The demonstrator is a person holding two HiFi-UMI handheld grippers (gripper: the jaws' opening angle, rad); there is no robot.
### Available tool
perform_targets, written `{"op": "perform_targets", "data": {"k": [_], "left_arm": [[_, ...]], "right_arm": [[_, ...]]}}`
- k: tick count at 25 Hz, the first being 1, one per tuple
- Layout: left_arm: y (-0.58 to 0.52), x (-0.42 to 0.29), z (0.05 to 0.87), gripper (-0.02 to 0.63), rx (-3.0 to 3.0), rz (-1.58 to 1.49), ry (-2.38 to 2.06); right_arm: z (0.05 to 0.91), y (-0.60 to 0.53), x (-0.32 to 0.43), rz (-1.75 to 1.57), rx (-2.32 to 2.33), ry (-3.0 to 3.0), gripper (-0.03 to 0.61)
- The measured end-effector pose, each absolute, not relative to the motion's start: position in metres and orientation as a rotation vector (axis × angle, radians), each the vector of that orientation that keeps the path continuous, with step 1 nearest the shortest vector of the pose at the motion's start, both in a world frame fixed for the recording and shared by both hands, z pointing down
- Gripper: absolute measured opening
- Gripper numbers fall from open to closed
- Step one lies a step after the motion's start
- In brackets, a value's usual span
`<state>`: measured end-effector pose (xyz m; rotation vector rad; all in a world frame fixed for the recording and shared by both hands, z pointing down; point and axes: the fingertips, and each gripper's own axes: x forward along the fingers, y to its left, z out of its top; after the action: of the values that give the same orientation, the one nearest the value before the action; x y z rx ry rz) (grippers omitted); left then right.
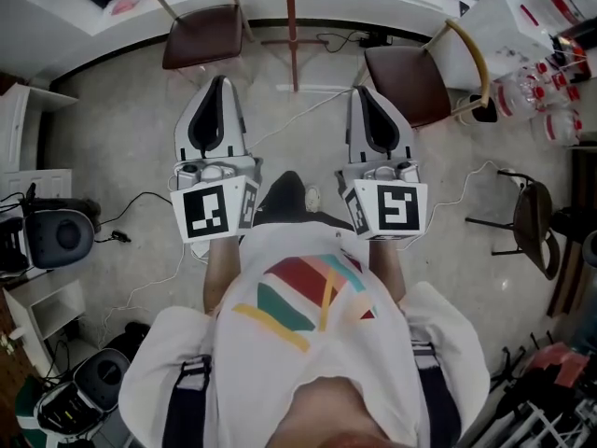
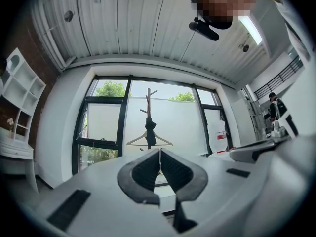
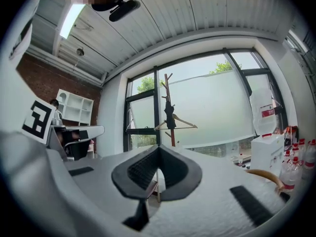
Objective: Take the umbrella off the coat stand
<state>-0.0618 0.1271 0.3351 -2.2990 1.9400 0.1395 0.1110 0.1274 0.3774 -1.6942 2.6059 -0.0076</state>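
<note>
The brown coat stand rises in front of a big window, some way ahead of both grippers. A dark folded umbrella hangs from one of its pegs, above a wooden hanger. The right gripper view has the same stand, umbrella and hanger. From the head view only the stand's pole shows. My left gripper and right gripper are held side by side at waist height and point at the stand. Each has its jaws pressed together with nothing between them, far from the umbrella.
Two brown chairs flank the stand's base. A white table with bottles is at the right, and a white shelf unit at the left. Cables lie across the floor. Another person stands far to the right.
</note>
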Motion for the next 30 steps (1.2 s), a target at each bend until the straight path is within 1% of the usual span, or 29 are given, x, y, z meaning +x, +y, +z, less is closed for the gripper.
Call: {"op": "perform_targets", "data": {"k": [4,16,23,30], "left_arm": [[0.124,-0.055,0.333,0.008,-2.278,0.126,1.937],[0.092,-0.044,0.335,0.008,-2.313,0.208,1.911],[0.043,-0.053,0.333,0.007,-2.323,0.265,1.899],[-0.028,-0.074,0.329,0.008,-2.345,0.299,1.883]], "right_arm": [[0.383,0.127,0.119,-0.047,-1.668,2.614,0.0],[0.385,0.099,0.12,-0.006,-1.686,2.599,0.0],[0.384,0.054,0.108,0.039,-1.69,2.627,0.0],[0.366,-0.016,0.085,0.131,-1.697,2.625,0.0]]}}
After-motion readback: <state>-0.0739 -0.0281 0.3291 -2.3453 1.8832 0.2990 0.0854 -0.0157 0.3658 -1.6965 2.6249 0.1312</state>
